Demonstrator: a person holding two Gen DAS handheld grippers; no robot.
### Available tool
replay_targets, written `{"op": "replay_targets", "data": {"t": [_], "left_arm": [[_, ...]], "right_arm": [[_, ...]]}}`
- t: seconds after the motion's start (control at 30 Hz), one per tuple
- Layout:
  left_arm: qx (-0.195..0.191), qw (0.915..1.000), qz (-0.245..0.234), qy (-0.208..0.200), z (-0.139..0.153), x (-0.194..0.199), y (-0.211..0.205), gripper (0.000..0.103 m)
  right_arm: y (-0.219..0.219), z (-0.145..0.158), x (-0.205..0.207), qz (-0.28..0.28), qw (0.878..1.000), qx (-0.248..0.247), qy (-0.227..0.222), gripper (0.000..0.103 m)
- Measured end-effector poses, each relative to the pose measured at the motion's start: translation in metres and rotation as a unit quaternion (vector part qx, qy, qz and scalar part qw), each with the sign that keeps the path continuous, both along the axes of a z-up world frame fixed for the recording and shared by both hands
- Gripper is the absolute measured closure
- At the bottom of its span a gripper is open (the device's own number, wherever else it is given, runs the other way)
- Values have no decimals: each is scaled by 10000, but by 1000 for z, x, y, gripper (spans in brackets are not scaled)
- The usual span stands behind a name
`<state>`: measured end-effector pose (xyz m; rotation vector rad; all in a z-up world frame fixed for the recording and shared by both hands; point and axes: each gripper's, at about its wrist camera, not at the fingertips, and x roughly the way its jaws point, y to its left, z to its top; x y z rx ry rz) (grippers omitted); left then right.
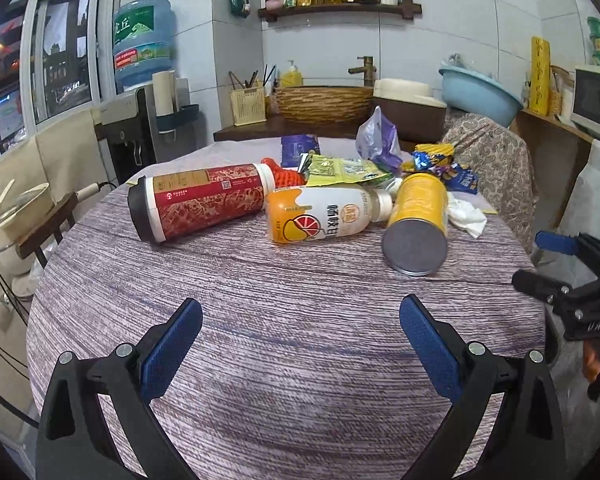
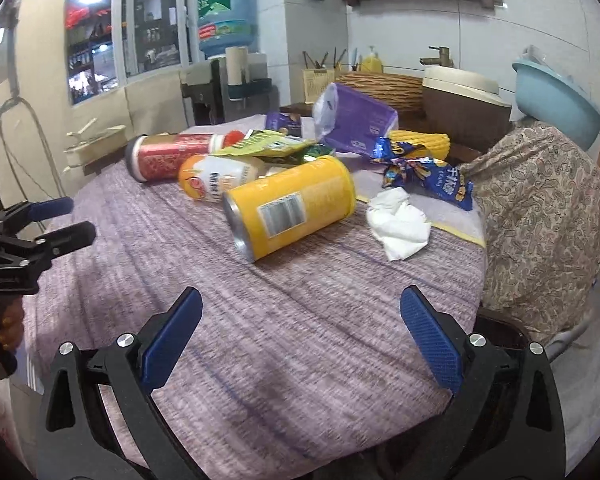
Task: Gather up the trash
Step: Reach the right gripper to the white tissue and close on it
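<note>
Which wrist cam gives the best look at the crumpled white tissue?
Right wrist: the crumpled white tissue lies whole and unobstructed beside the yellow can. In the left wrist view the tissue is farther off, partly hidden behind that can.

Red cup (image 1: 198, 202): tall, red and white print, black lid; lying on its side on the tabletop (image 1: 260, 320), lid end pointing left.
Juice bottle (image 1: 324, 216): white and orange, citrus slice graphic; on its side, touching the red cup's base end.
Yellow can (image 2: 292, 212): on its side, barcode up, metal end facing the cameras.
Tissue (image 2: 400, 224): white, crumpled, just beside the can.
Wrappers: green packet (image 2: 268, 146), blue snack bag (image 2: 432, 176), purple bag (image 2: 352, 120); piled behind the can.
</note>
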<state>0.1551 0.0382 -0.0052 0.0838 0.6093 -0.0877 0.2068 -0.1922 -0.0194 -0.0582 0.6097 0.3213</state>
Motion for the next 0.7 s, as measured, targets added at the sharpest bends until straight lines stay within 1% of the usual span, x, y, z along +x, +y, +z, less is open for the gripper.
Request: {"op": "replay_targets", "data": {"t": [0.07, 0.2, 0.37, 0.53, 0.7], "left_arm": [[-49, 9999, -42, 113, -1, 8, 4, 5], [-335, 9987, -79, 363, -4, 20, 14, 5], [-418, 9982, -86, 413, -6, 27, 20, 5], [-465, 9979, -101, 444, -6, 32, 22, 5], [-406, 9981, -164, 436, -6, 34, 20, 5]], "right_arm": [[-3, 0, 13, -55, 9999, -96, 39, 5], [-7, -3, 38, -89, 9995, -216, 205, 5], [-13, -4, 69, -105, 9987, -168, 464, 5], [-22, -9, 98, -271, 9974, -183, 649, 5], [-29, -16, 127, -456, 9947, -367, 844, 5]]}}
